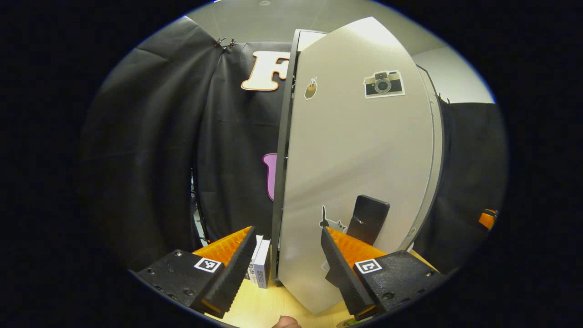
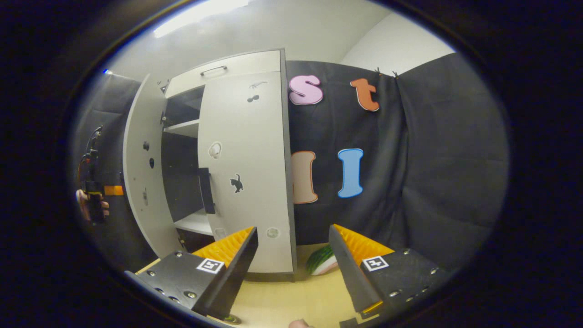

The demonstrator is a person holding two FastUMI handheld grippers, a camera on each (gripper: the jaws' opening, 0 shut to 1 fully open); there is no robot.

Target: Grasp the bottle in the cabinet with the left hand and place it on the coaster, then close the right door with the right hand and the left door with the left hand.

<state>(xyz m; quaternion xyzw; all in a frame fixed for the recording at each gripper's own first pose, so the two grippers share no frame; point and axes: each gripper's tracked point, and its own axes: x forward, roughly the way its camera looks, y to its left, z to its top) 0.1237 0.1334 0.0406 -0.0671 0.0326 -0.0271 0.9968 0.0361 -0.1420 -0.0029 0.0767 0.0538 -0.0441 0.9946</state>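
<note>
Seen from the left gripper view: left gripper (image 1: 288,255) spread wide, jaws empty, two wedge-shaped fingers (image 1: 232,259) with ribbed inner pads and one square printed marker on each flat block behind. Straight ahead of the fingers, the left door (image 1: 360,150), a smooth matte pale panel seen nearly edge-on, with a dark edge band down its hinge side. On the door face, three stickers counted: a camera sticker (image 1: 384,84) near the top, a small brown one (image 1: 310,89) beside the edge, a dark cat shape (image 1: 329,221) low down. Also low on the door, one flat black rectangular handle (image 1: 368,218), just beyond the right-hand finger. At the door's foot, two small pale boxes (image 1: 260,266) standing on the light wooden table (image 1: 268,305). Seen from the right gripper view: right gripper (image 2: 294,259) likewise spread, nothing between the jaws. Cabinet (image 2: 241,68) tall and pale, one metal bar handle near its top; right door (image 2: 248,168) shut flat against the cabinet, left door swung out, two pale shelves (image 2: 184,128) in the dark gap between. Beside the cabinet's base, one rounded green striped object (image 2: 321,259) on the table. Bottle and coaster: position cannot be told.
</note>
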